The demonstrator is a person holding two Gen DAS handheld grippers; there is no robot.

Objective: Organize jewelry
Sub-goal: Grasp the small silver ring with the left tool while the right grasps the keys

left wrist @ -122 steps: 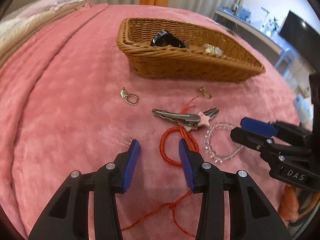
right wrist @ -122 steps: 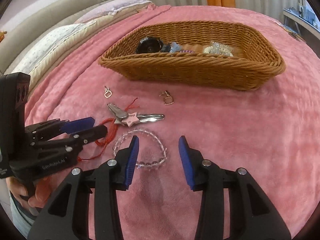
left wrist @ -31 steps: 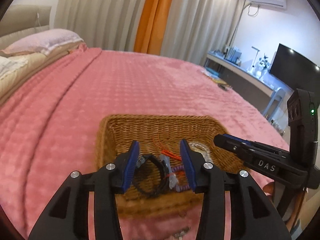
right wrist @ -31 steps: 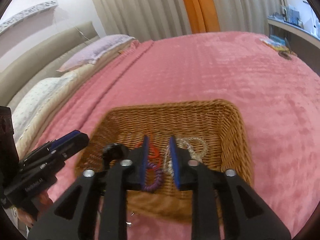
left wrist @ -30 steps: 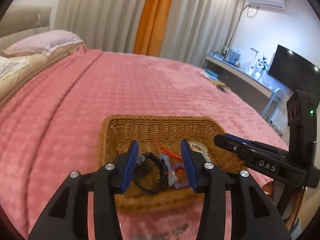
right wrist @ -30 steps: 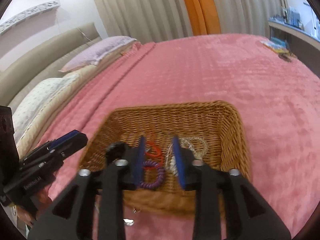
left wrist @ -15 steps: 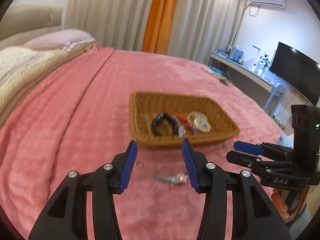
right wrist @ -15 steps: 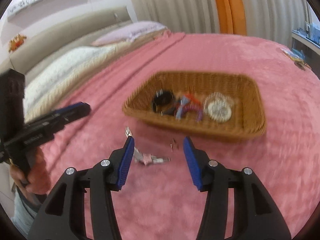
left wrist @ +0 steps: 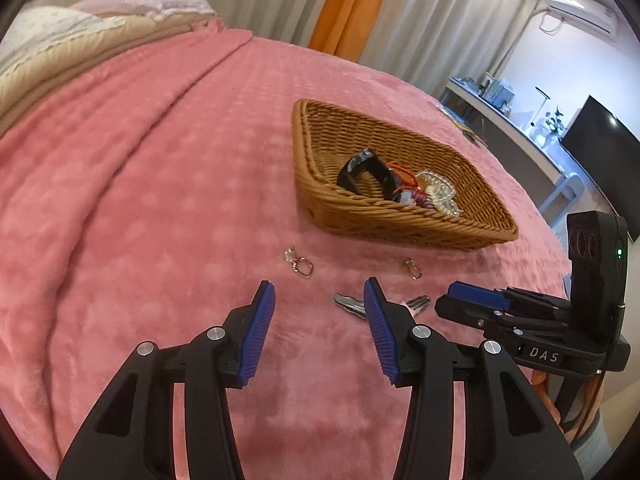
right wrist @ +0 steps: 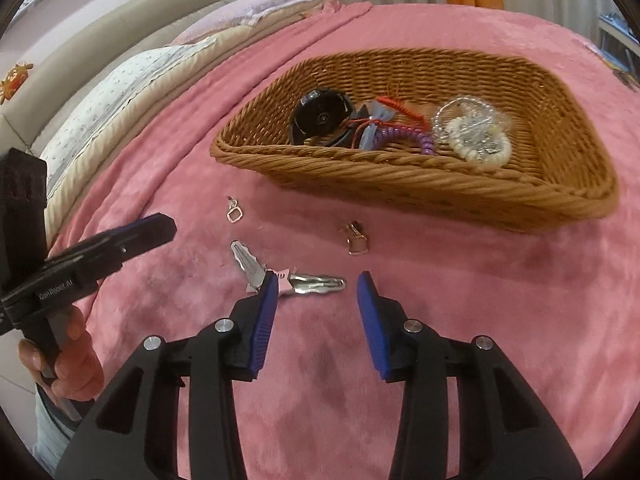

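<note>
My right claw (right wrist: 316, 292) closing, nothing between pads, aimed at hair clips (right wrist: 296, 280) just beyond | my left claw (left wrist: 318, 304) spread, empty, toward left earring (left wrist: 300, 264) | right earring (right wrist: 357, 236) on blanket (right wrist: 500, 300) | far: basket (right wrist: 400, 176) collecting watch, bracelets.

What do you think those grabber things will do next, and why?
Probably the right gripper lowers onto the hair clips just ahead of it. Its jaws are closing with nothing between them, and the clips and two earrings lie loose on the blanket, outside the basket.
</note>
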